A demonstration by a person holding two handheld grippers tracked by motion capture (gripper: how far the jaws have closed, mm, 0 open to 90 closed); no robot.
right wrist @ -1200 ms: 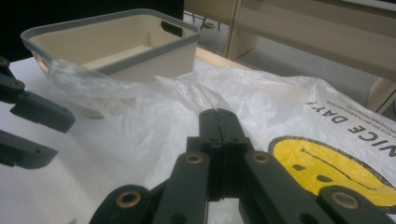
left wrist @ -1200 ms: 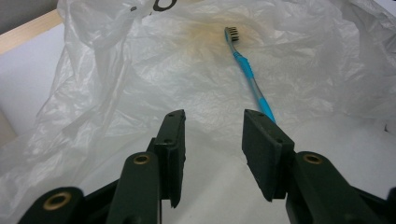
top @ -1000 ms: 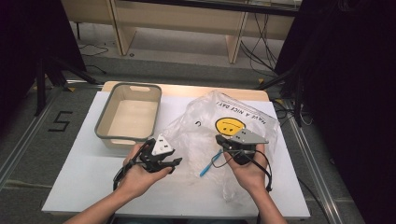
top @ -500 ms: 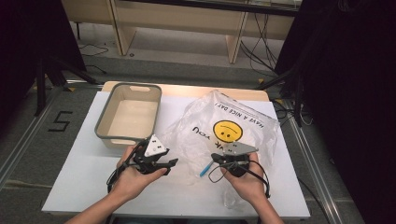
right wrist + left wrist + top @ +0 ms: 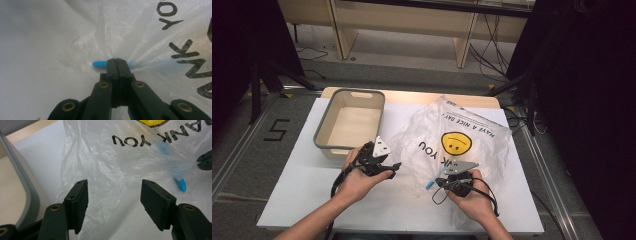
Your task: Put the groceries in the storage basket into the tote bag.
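At the near edge of the clear plastic bag (image 5: pixel 452 145), which lay crumpled on the white table (image 5: pixel 302 195), a blue stick-like object (image 5: pixel 430 184) poked out toward the person. The bag carried a yellow smiley face (image 5: pixel 456 143) and black lettering, and it sat just right of the grey bin (image 5: pixel 349 125), near it but apart.

The right gripper (image 5: pixel 447 183) was clamped shut on the bag's near edge, at the blue object — in the right gripper view its jaws met flat together, with the film bunched and pulled into radiating creases at the pinch and the blue tip (image 5: pixel 98 64) sticking out to one side. Whether the pads caught the blue object itself or just the plastic around it could not be told.

The left gripper (image 5: pixel 396 167) sat at the bag's left side, between bag and bin, held in the person's left hand (image 5: pixel 359 180). Its jaws had just been opening and stood well apart in the left gripper view — the crinkled bag edge (image 5: pixel 107 182) lay ahead of and partly between them, with neither pad pressing on it. Beyond them the blue object (image 5: pixel 181 184) showed through the film, and the bin's grey wall (image 5: pixel 25 195) ran along the left.
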